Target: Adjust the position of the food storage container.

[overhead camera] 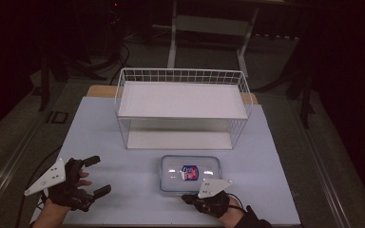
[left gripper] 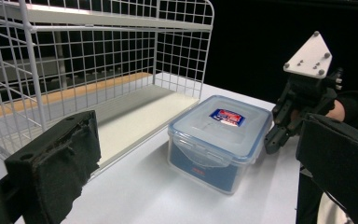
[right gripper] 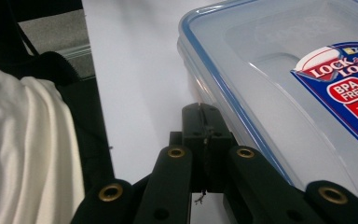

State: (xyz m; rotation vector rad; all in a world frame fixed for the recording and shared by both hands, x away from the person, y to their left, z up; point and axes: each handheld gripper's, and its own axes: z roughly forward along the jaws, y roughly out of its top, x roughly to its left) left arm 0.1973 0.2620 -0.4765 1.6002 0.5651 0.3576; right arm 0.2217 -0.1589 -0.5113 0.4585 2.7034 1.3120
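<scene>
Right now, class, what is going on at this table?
A person works at a pale table with a gripper in each hand. The right gripper, jaws shut, sits at the near edge of a clear plastic container with a blue-rimmed lid and a label, which lies flat on the table. The left gripper waits to the left with jaws open, holding nothing. Behind the container stands a white wire rack with two shelves, both bare.
</scene>
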